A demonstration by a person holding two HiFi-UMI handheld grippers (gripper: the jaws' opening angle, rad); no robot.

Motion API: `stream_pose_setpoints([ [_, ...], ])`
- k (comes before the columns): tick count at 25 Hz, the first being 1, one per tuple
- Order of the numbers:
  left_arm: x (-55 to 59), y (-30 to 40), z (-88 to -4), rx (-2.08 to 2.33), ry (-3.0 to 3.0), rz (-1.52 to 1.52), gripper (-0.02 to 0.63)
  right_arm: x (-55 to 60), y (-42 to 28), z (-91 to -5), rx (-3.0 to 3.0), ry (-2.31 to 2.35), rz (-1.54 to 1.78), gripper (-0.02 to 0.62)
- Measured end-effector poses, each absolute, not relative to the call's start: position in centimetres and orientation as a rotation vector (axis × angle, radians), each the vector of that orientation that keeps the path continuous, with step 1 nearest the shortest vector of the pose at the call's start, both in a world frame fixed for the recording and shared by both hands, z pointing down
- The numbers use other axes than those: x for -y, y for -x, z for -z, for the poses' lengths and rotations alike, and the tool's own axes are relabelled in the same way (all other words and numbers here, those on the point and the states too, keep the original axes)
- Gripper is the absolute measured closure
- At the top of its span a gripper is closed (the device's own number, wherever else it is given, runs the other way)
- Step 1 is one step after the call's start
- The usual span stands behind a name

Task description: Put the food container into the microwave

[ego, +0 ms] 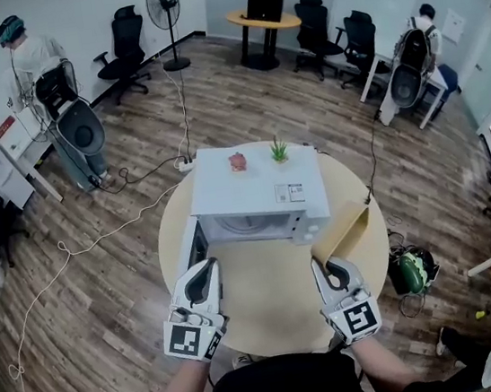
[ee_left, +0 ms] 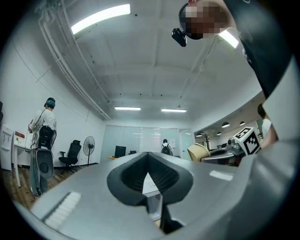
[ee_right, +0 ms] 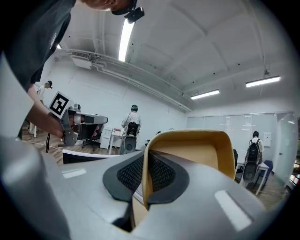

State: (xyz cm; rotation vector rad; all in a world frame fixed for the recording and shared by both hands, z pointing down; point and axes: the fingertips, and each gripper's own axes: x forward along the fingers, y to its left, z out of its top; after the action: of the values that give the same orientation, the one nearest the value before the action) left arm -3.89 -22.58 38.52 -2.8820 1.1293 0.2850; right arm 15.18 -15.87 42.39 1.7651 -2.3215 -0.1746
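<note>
A tan food container (ego: 344, 228) hangs tilted over the round table (ego: 271, 309), just right of the white microwave (ego: 258, 186). My right gripper (ego: 329, 266) is shut on its rim; in the right gripper view the container's wall (ee_right: 192, 154) stands clamped between the dark pads of this gripper (ee_right: 146, 180). The microwave's door (ego: 194, 244) stands swung out to the left, and the cavity (ego: 248, 225) shows. My left gripper (ego: 208, 267) hovers by that door, shut with nothing in it, its pads (ee_left: 133, 176) meeting in the left gripper view.
A small pink thing (ego: 237, 161) and a little green plant (ego: 279, 150) sit on the microwave's top. Cables (ego: 97, 238) trail over the wooden floor at left. A green object (ego: 410, 271) lies on the floor right of the table. People, chairs and a fan stand far back.
</note>
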Motion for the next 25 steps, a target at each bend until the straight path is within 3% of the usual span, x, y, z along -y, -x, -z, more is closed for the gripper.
stream_pose_setpoints([
  [12,22.5,2.0,-39.2,-1.139,2.893,-0.266,0.607,18.3,-15.8,-43.3,2.325,-1.614,0.175,0.583],
  [25,21.0,2.3,-42.0,-1.2,2.931,-0.188,0.607,23.5,-10.4,-47.0,2.363,-1.069,0.279,0.583],
])
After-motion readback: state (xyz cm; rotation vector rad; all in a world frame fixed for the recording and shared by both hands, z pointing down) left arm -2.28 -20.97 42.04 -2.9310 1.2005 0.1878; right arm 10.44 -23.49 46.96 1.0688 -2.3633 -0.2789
